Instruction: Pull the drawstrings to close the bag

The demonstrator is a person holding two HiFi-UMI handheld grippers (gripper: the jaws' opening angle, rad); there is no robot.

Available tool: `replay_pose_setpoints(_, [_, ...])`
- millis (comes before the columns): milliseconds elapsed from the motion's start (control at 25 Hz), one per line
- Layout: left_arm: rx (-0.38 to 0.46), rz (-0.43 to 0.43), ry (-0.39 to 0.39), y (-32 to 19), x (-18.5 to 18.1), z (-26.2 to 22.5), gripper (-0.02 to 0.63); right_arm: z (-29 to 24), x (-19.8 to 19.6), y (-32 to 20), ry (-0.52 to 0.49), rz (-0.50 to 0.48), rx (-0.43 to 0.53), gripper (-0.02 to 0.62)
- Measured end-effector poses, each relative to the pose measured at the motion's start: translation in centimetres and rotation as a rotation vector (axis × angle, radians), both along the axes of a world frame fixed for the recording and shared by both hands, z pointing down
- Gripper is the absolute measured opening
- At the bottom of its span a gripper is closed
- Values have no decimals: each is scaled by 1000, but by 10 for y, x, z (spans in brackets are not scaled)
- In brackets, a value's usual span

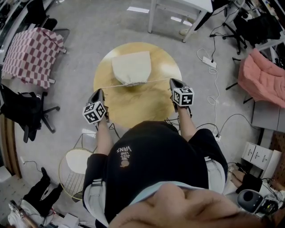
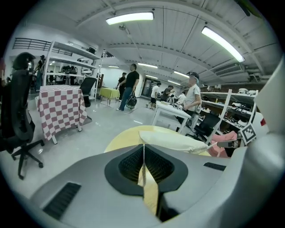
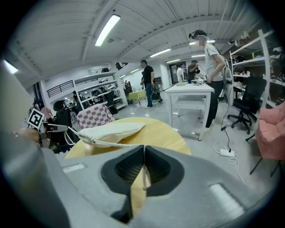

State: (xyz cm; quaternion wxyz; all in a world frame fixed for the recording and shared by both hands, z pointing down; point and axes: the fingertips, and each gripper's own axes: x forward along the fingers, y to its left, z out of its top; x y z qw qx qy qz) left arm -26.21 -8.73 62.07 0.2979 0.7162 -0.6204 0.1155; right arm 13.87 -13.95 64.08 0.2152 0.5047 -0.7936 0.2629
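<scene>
**Table** [image 1: 147, 109]: round, yellow wood; everything below is placed relative to it.

**Bag** [image 1: 131, 67]: cream cloth, lying flat on the table's far half. Its gathered mouth faces the person.

**Left cord** [image 1: 115, 85]: thin and white. It runs taut from the bag's mouth to the table's left edge.

**Right cord** [image 1: 156, 80]: the same kind, taut from the mouth to the table's right edge.

**Left gripper** [image 1: 101, 91]: at the table's left edge, pointing down and inward. The jaws are clenched on the left cord, which sits pinched between the ribbed pads [image 2: 131, 165].

**Right gripper** [image 1: 173, 81]: at the table's right edge. The jaws are clamped on the right cord, and a short length of it shows between the pads [image 3: 124, 167].

**Checked cloth** [image 1: 33, 55]: draped over a stand, well left of the table.

**Pink chair** [image 1: 262, 78]: well right of the table.

**White desk** [image 1: 178, 9]: beyond the table's far edge.

**Wire basket** [image 1: 78, 171]: on the floor off the table's near-left side, beside the person's leg.
</scene>
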Motion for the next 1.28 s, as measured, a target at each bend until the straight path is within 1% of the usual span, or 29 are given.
replay_pose_setpoints(200, [-20,-9,7,7,1,12,18,12,-2,8,19,-4,-18,6])
replay_pose_setpoints(480, [-40,-24,-5,16,6,27,18,30,3,17,54,-11,-48,8])
replay_pose_setpoints(800, [-89,-25,-9,30,7,44,18,42,2,23,71,-25,-71,9])
replay_pose_setpoints(920, [-90,-24,-2,31,8,44,18,42,2,23,67,-23,-75,12])
replay_pose_setpoints(1040, [-77,-24,14,32,8,42,18,41,2,23,66,-18,-74,31])
replay_pose_setpoints(1280, [-76,-22,33,35,10,43,18,41,3,24,62,-13,-69,34])
